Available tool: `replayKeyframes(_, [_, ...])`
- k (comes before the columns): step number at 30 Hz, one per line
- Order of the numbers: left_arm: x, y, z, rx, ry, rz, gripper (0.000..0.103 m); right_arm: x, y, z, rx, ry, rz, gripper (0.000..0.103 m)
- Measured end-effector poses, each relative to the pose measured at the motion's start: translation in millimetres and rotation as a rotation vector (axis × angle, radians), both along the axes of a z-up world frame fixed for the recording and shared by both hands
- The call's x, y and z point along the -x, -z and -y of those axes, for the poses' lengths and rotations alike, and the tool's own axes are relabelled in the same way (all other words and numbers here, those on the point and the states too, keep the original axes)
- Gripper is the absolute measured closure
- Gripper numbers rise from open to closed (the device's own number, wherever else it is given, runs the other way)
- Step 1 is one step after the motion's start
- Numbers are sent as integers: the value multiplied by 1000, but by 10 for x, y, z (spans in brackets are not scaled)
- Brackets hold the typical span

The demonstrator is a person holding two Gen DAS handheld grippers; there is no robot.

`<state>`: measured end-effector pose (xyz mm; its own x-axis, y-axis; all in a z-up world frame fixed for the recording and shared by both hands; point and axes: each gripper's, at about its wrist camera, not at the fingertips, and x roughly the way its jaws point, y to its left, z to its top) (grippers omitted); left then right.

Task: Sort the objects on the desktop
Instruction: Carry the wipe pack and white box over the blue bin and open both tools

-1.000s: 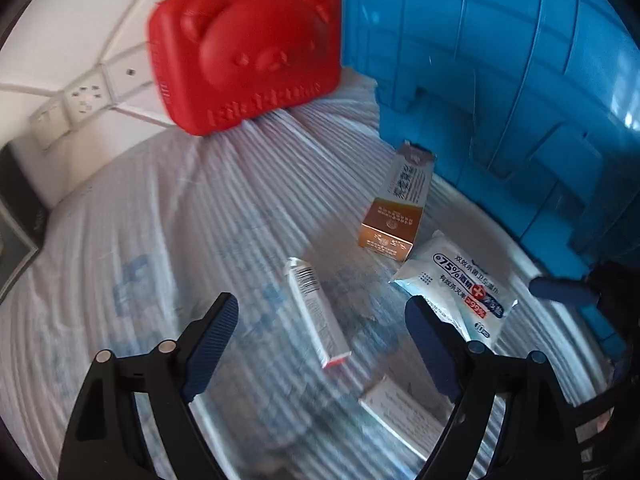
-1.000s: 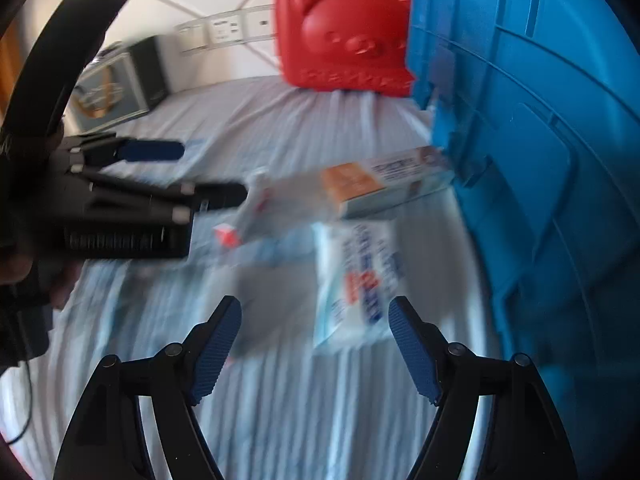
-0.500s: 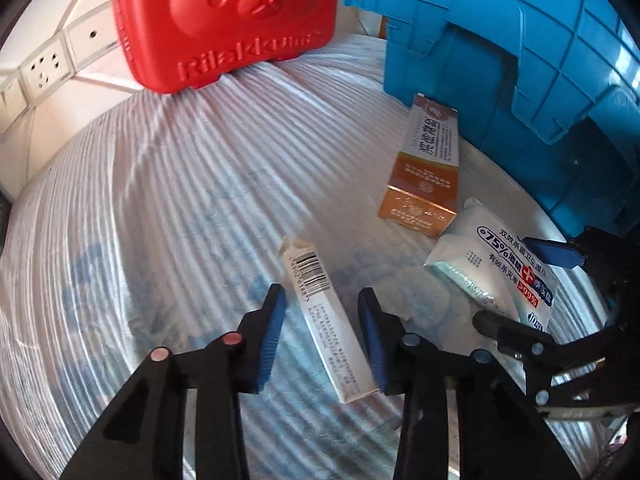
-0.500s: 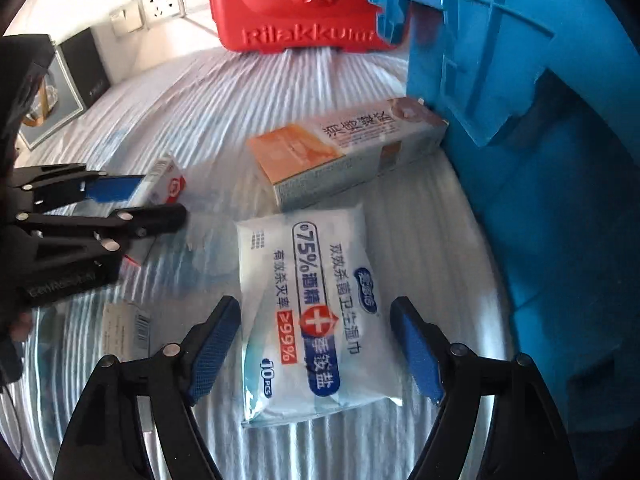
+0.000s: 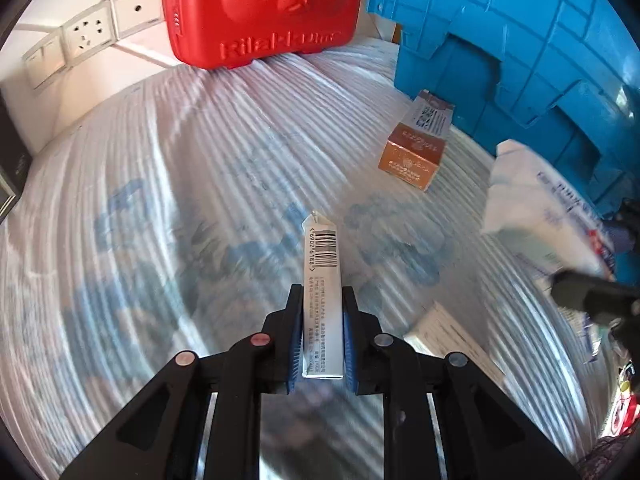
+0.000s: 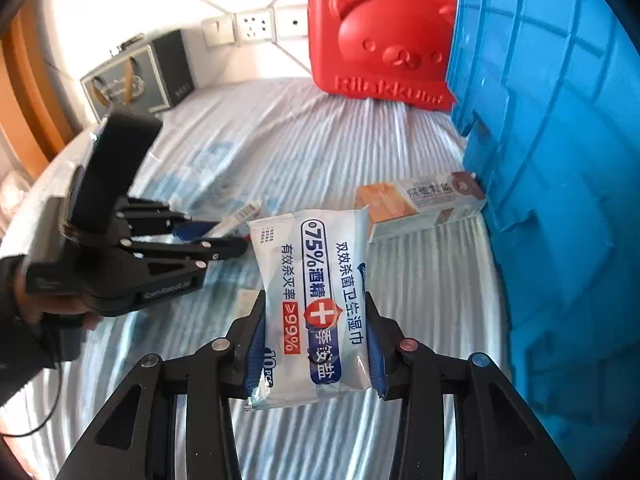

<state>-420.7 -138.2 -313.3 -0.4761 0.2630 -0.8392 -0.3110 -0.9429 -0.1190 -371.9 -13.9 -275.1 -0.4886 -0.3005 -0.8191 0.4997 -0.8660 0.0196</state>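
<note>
Both tools had closed since the earlier frames. The left tool [image 5: 322,330], wide apart a second before, now pinched a slim white carton [image 5: 322,280] with a barcode near its far end. The right tool [image 6: 316,340] had just been narrowing onto the wipes pack [image 6: 316,300], a white and blue soft pack with a red cross and "75%" printed on it, and its pads pressed the pack's two long edges. The pack appeared lifted off the striped cloth of the worktop [image 5: 168,208].

An orange and white box [image 6: 420,204] lay on the cloth, its far end touching the blue crate [image 6: 560,160] on the right. What the crate held was hidden. A red bear case [image 5: 264,12] stood shut at the far edge. A flat white box [image 5: 452,340] lay just right of the left tool.
</note>
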Motion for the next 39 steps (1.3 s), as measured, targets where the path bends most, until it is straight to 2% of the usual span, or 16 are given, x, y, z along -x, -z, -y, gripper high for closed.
replayKeyframes(4, [-246, -392, -17, 18, 19, -89, 86, -244, -338, -43, 62, -21, -26, 62])
replayKeyframes(7, [-456, -893, -68, 35, 16, -205, 86, -483, -734, -101, 115, -43, -90, 62])
replayKeyframes(10, [-673, -1440, -240, 88, 23, -350, 86, -712, -1187, -256, 211, -33, -138, 62])
replayKeyframes(12, [-817, -1810, -428, 119, 46, -447, 86, -883, -1509, -374, 261, -14, -186, 62])
replayKeyframes(17, [-1163, -2679, -1002, 122, 140, -656, 86, -1386, -2252, -900, 346, 67, -307, 62])
replayKeyframes(20, [-1283, -3049, -1420, 117, 190, -740, 86, -1694, -2612, -1312, 387, 136, -365, 62])
replayKeyframes(25, [-1287, -3421, -2104, 118, 241, -794, 86, -2035, -3087, -2044, 409, 264, -483, 62])
replayKeyframes(28, [-1199, -3549, -2470, 119, 257, -794, 86, -2000, -3282, -2465, 397, 335, -521, 62])
replayKeyframes(32, [-1093, -3658, -2932, 123, 259, -790, 86, -1803, -3359, -3001, 423, 402, -488, 62])
replayKeyframes(39, [-928, -3754, -3408, 166, 225, -768, 85, -1533, -3290, -3542, 441, 436, -434, 62])
